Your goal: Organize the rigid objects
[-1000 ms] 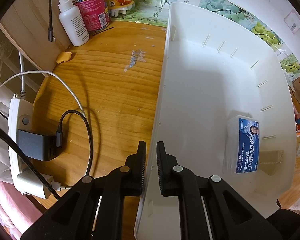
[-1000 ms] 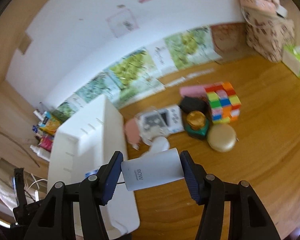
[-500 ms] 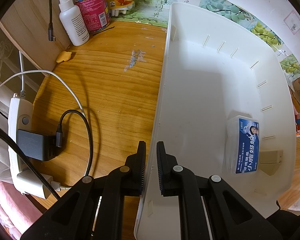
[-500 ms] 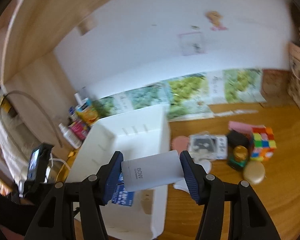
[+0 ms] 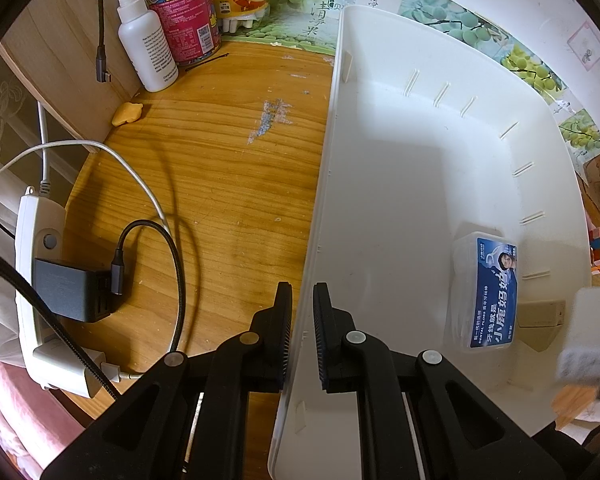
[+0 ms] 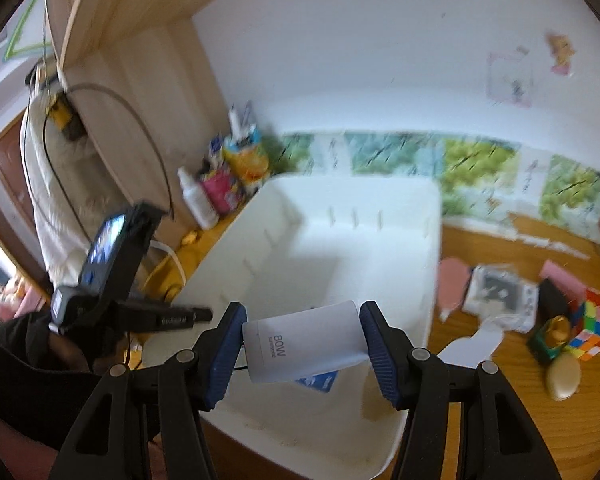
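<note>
Left wrist view. The left gripper [image 5: 302, 332] is seen closed to a narrow gap on the long left wall of the white bin [image 5: 320, 216], one finger outside over the tabletop [image 5: 220, 168], the other inside the bin. A blue-labelled dental floss box [image 5: 488, 292] lies flat on the bin floor against the opposite long wall, toward the near end; a small beige block [image 5: 540, 314] is touching it on the wall side. At the right edge of the frame a blurred white object [image 5: 592, 332] is seen at the bin's near right corner. On the tabletop left of the bin: a white power strip [image 5: 36, 264] at the left edge with a black adapter [image 5: 70, 294] plugged in, a black cable [image 5: 172, 272] looped beside it. At the far left corner a white spray bottle [image 5: 146, 42] and a pink tin [image 5: 188, 24] stand side by side.

Right wrist view (motion-blurred). The right gripper [image 6: 303, 356] is held at mid width, clamped on a white charger [image 6: 304, 344] marked "80W", gripped across its ends. The charger is held above the near end of the bin [image 6: 432, 264], not touching it. The left gripper [image 6: 140, 316] is seen at the bin's left wall. On the tabletop right of the bin a colour cube [image 6: 592, 328], a round gold case [image 6: 562, 374] and a pink flat item [image 6: 452, 284] are recorded.
</note>
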Demonstrator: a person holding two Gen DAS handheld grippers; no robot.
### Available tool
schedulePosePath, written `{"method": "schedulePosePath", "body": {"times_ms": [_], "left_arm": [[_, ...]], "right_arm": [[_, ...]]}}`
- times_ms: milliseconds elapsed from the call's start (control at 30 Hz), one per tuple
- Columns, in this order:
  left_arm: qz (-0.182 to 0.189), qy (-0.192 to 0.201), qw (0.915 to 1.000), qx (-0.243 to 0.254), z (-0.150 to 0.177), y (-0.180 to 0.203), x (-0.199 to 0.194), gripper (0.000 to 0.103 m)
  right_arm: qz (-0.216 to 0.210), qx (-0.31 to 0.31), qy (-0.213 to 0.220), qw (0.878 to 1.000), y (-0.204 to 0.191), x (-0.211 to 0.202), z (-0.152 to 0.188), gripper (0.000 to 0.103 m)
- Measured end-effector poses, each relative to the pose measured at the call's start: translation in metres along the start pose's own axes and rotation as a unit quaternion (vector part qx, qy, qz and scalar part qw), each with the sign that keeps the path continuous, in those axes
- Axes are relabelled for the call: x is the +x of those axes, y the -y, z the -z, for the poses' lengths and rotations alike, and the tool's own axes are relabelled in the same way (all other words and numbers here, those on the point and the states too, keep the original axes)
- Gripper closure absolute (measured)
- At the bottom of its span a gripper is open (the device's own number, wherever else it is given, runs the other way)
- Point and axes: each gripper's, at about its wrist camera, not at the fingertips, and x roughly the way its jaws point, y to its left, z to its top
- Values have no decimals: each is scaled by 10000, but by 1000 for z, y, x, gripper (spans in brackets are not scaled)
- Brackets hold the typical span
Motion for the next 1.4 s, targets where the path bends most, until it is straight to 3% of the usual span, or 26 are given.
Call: {"method": "schedulePosePath", "body": {"times_ms": [400, 767, 867, 1200, 1400], "left_arm": [[2, 0, 10000, 0, 0, 0, 0, 91], [9, 3, 10000, 21, -1, -2, 1, 91], [10, 3, 10000, 21, -1, -2, 1, 91], [13, 4, 10000, 17, -1, -2, 1, 91], [5, 3, 10000, 20, -1, -2, 1, 91]], "right_arm": [[-226, -260, -804, 9962, -14, 25, 10, 44], [-146, -214, -492, 9985, -11, 14, 6, 43], [-58, -152, -349, 9993, -7, 10, 5, 39], [334, 144, 284, 9989, 14, -10, 0, 26], [740, 480, 499, 9949, 33, -16, 3, 25]]}}
